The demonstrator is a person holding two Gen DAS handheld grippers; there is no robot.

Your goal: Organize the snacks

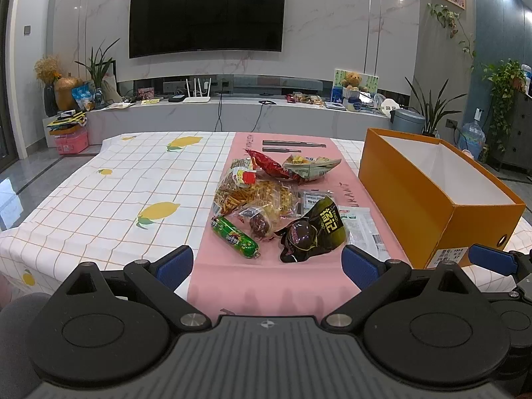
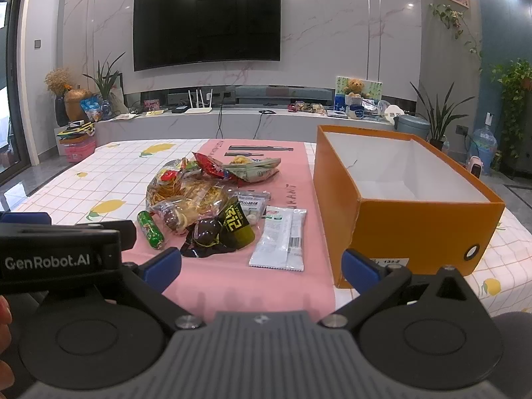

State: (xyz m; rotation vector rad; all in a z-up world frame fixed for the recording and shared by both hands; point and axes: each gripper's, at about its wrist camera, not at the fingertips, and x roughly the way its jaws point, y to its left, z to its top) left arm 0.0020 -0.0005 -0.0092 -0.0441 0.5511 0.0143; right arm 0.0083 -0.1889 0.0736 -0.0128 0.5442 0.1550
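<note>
Here we would start with the outermost packets, since nothing is held yet: the left gripper (image 1: pixel 267 264) and the right gripper (image 2: pixel 262 267) both hover at the near edge of the table with jaws wide apart and empty. We judge the white sachet (image 2: pixel 281 237) the easiest first pick for the right side, lying flat and nearest the orange box (image 2: pixel 412 232), which stands open and looks empty. The green sausage (image 1: pixel 235 236) suits the left. The snacks sit heaped on the pink runner (image 1: pixel 226 279): crinkly bags, a dark glossy pouch (image 1: pixel 312 231), slippery film, so we should pinch edges, not bellies
</note>
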